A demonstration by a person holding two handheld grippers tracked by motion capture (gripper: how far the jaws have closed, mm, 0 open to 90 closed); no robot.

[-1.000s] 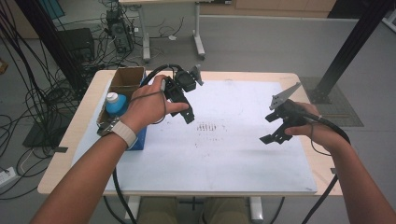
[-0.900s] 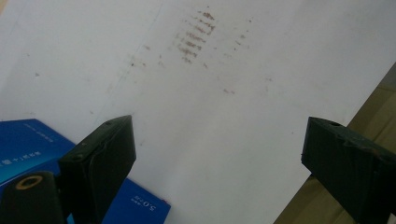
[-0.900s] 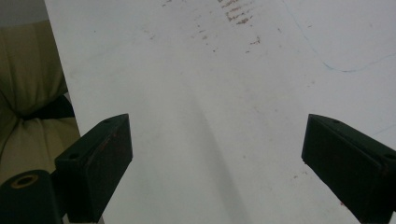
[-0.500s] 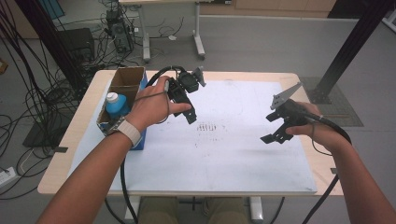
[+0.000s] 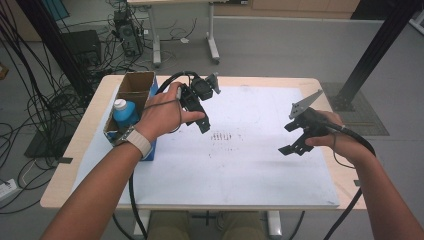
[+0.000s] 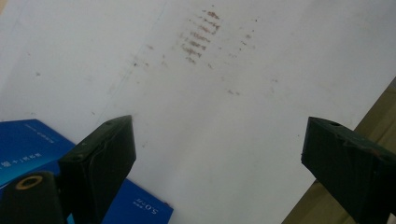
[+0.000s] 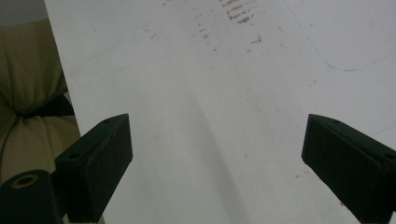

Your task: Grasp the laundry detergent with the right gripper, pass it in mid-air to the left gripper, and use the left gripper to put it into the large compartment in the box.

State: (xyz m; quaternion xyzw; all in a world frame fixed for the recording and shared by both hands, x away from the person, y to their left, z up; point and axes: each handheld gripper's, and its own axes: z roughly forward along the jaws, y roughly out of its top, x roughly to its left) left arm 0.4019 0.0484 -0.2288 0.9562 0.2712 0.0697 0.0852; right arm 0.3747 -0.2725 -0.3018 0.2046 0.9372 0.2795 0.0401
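My left gripper is held above the white sheet, just right of the blue box. In the left gripper view, the left gripper has its jaws wide apart over bare sheet, with nothing between them. A patch of brown smudge marks lies ahead of it. My right gripper hovers over the right part of the sheet, tilted down. In the right gripper view, the right gripper is open and empty over the sheet.
A cardboard box at the table's left edge holds a blue bottle with a white cap. The blue box corner lies beside my left jaw. The person's beige trousers show past the sheet's near edge. Cables trail on the floor to the left.
Both grippers stay almost in place and open. The left forearm has shifted only slightly.
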